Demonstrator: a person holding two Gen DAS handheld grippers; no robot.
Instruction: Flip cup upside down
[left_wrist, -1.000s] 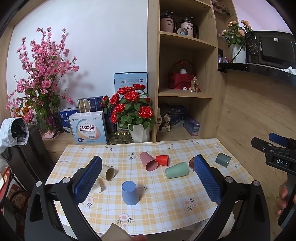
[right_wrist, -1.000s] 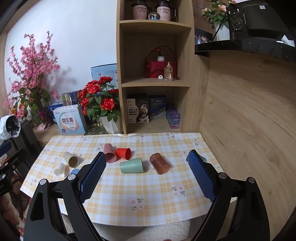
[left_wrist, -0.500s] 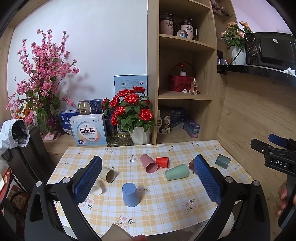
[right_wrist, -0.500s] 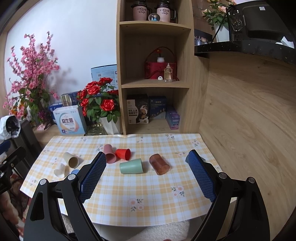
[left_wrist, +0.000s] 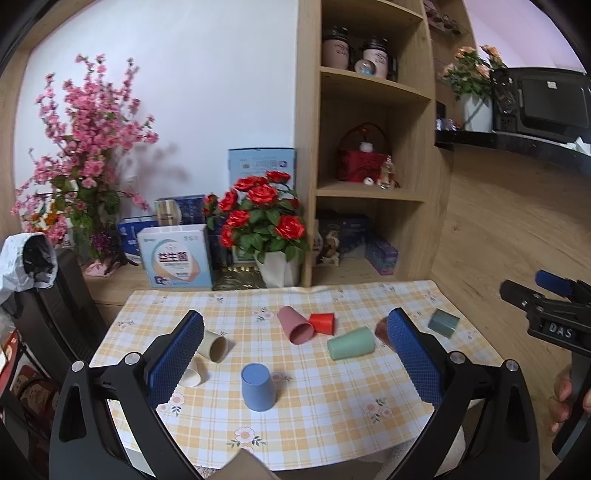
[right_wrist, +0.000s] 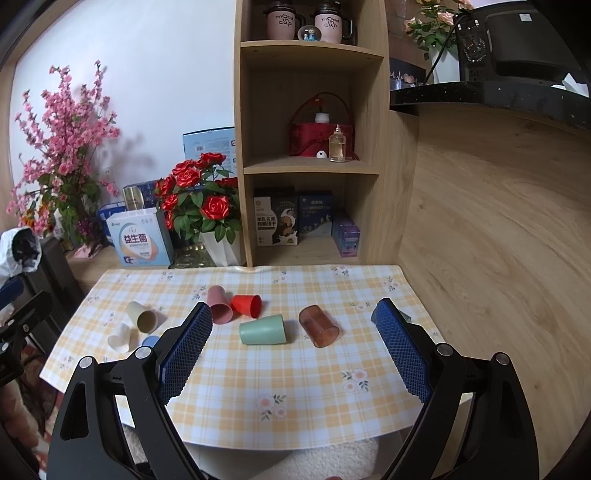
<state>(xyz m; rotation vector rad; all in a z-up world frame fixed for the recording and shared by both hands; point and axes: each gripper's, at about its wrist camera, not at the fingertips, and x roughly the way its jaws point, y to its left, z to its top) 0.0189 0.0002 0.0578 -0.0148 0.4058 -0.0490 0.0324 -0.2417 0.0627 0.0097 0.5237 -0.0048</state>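
Note:
Several plastic cups are on the checked tablecloth (left_wrist: 332, 398). A blue cup (left_wrist: 257, 386) stands upside down near the front. A grey-green cup (left_wrist: 443, 323) stands upside down at the right. On their sides lie a pink cup (left_wrist: 295, 325), a red cup (left_wrist: 323, 323), a green cup (left_wrist: 350, 344), a brown translucent cup (right_wrist: 318, 325), a beige cup (left_wrist: 213, 345) and a white cup (left_wrist: 191, 373). My left gripper (left_wrist: 295, 360) is open and empty, above the table's front. My right gripper (right_wrist: 293, 349) is open and empty, also short of the cups.
A rose pot (left_wrist: 275, 254), boxes (left_wrist: 177, 256) and a pink blossom plant (left_wrist: 81, 158) stand behind the table. A wooden shelf unit (left_wrist: 369, 147) rises at the back right. A wooden wall panel (right_wrist: 498, 258) borders the table's right side. A dark chair (left_wrist: 62, 314) is at left.
Both grippers stay open and nearly still. The left wrist view has shifted slightly, so the cups sit a little lower in it.

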